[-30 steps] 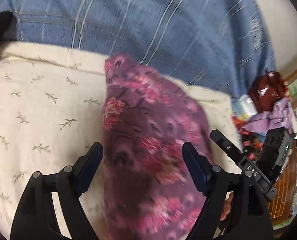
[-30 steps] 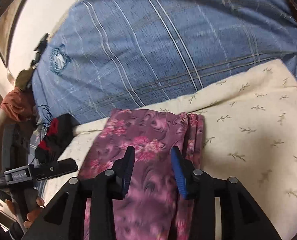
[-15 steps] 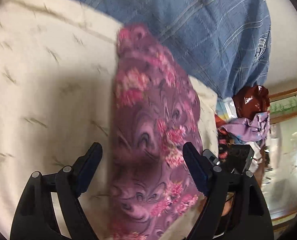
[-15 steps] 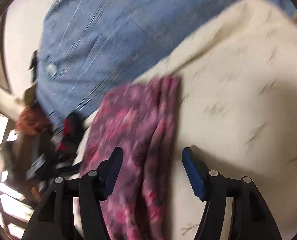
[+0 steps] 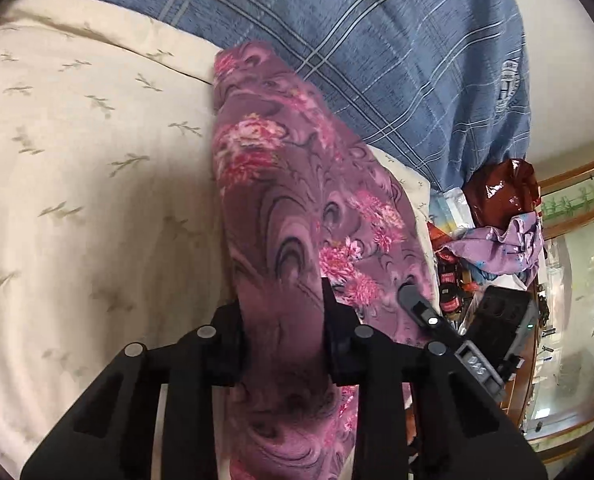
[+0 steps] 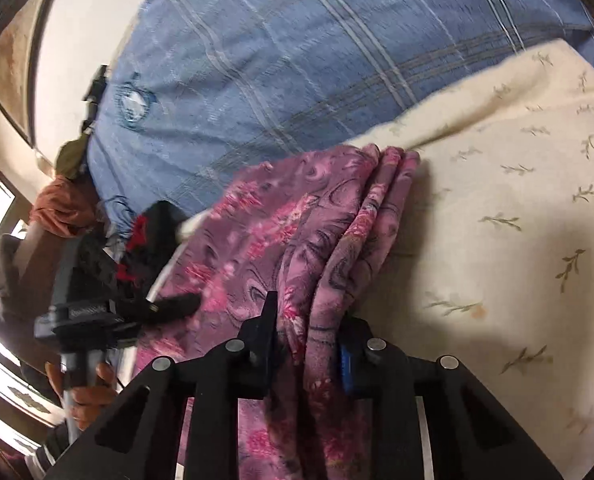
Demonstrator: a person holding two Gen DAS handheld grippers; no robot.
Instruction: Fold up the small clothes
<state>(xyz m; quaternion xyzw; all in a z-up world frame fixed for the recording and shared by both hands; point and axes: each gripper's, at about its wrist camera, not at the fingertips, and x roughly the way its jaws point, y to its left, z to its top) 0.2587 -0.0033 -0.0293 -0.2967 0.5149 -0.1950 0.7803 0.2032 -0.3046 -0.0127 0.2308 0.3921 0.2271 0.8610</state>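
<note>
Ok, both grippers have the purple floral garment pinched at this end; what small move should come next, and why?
Probably lift together and carry this end toward the far edge. Both the left gripper and right gripper are shut on the floral garment, which lies long and narrow across the cream quilt, so a halving fold seems due.
</note>
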